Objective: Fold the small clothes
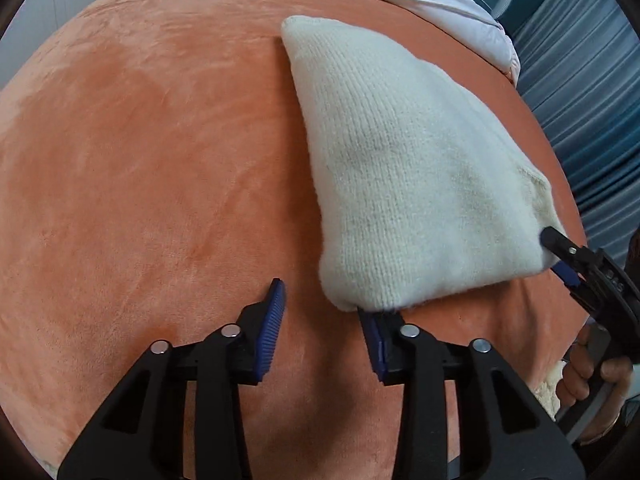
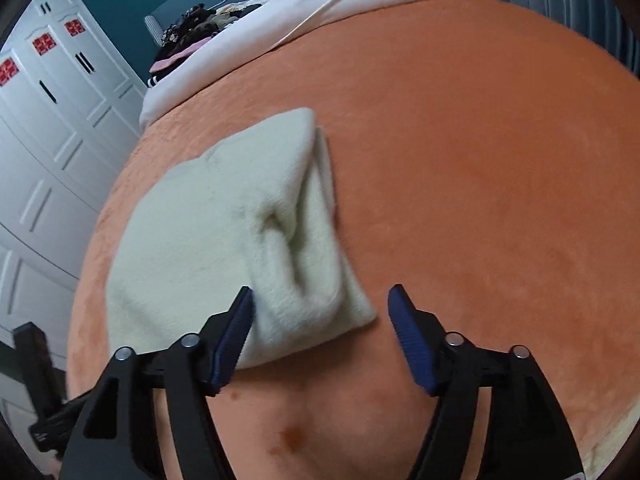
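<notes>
A cream knit garment (image 1: pixel 404 184), folded into a thick pad, lies on the orange plush blanket (image 1: pixel 140 184). In the left wrist view my left gripper (image 1: pixel 320 298) stands open just short of the garment's near corner. That corner touches the tip of its right finger, and only blanket shows between the pads. My right gripper (image 1: pixel 556 254) is at the garment's right-hand corner. In the right wrist view the right gripper (image 2: pixel 320 294) is open wide. The garment's (image 2: pixel 224 232) layered near end lies loose between its fingers, with the left pad against the cloth.
A white duvet (image 2: pixel 320 12) covers the far end of the bed, with a heap of dark clothes (image 2: pixel 192 32) on it. White wardrobe doors (image 2: pixel 52 128) stand to the left. A hand (image 1: pixel 592 372) holds the right gripper's handle. Blue striped fabric (image 1: pixel 580 80) hangs past the bed's right edge.
</notes>
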Demonstrator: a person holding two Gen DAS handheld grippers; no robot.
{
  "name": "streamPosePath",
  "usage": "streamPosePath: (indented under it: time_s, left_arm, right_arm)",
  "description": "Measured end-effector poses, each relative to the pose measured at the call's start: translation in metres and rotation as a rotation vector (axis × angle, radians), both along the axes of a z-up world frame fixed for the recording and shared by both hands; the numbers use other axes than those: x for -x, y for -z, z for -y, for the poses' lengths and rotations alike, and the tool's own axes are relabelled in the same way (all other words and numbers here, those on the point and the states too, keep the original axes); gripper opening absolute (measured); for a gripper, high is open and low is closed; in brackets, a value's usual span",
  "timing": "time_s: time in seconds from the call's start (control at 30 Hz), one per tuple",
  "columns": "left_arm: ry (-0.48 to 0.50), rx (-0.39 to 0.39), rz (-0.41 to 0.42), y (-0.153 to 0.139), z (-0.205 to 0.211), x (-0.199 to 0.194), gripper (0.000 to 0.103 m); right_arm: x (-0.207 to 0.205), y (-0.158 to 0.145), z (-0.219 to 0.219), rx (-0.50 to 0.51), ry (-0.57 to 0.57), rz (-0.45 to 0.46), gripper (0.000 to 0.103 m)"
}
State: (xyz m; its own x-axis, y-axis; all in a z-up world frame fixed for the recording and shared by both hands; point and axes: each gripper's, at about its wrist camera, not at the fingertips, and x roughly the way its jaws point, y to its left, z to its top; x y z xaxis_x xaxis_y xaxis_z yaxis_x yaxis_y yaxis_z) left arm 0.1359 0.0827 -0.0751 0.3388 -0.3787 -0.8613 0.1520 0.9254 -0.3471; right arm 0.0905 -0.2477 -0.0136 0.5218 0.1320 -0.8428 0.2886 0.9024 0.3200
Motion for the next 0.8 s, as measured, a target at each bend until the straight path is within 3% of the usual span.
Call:
streamPosePath:
  time_s: [0.07,0.1,0.13,0.17,0.27,0.3,0.37,0.43,0.5,0.63,0.7,0.8]
  left_arm:
    - [0.014,0.008,0.003,-0.004,0.005,0.0,0.016]
    - [0.014,-0.005,0.007,-0.006,0.007,-0.003,0.015]
    - [0.015,-0.012,0.017,-0.011,0.007,-0.006,0.014]
    - [0.006,-0.012,0.03,-0.018,0.005,-0.008,0.014]
    - [-0.034,-0.007,0.046,-0.032,-0.012,-0.02,0.013]
    - [-0.031,-0.01,0.038,-0.029,-0.015,-0.025,0.014]
    - [0.002,-0.056,-0.006,-0.013,-0.009,-0.028,0.014]
    - [0.02,-0.106,-0.01,0.001,-0.001,-0.02,0.014]
    - [0.016,-0.123,0.017,-0.006,0.002,-0.009,0.013]
    - [0.0,-0.123,0.044,-0.019,0.003,0.004,0.014]
    - [-0.001,-0.134,0.037,-0.017,0.009,0.002,0.014]
    - [-0.013,-0.14,0.013,-0.014,0.012,0.001,0.014]
  right_arm:
    - [-0.014,0.019,0.003,-0.114,-0.014,-0.069,0.061]
    - [-0.017,0.019,0.002,-0.133,-0.023,-0.061,0.053]
    - [-0.02,0.013,0.0,-0.16,-0.05,-0.044,0.025]
    - [-0.02,0.004,0.0,-0.176,-0.05,-0.014,0.023]
    - [-0.011,-0.022,-0.006,-0.189,-0.1,0.098,0.02]
    - [-0.012,-0.014,-0.01,-0.169,-0.112,0.08,0.02]
    - [-0.019,0.027,-0.017,-0.104,-0.136,-0.058,0.021]
    - [-0.016,0.036,-0.012,-0.126,-0.123,-0.048,0.022]
    - [-0.006,0.015,-0.004,-0.173,-0.063,-0.018,0.023]
    - [0.019,-0.026,-0.002,-0.122,-0.039,0.096,0.022]
    - [0.011,-0.022,-0.009,-0.097,-0.066,0.071,0.018]
    - [-0.005,0.009,-0.018,0.033,-0.115,-0.039,0.016]
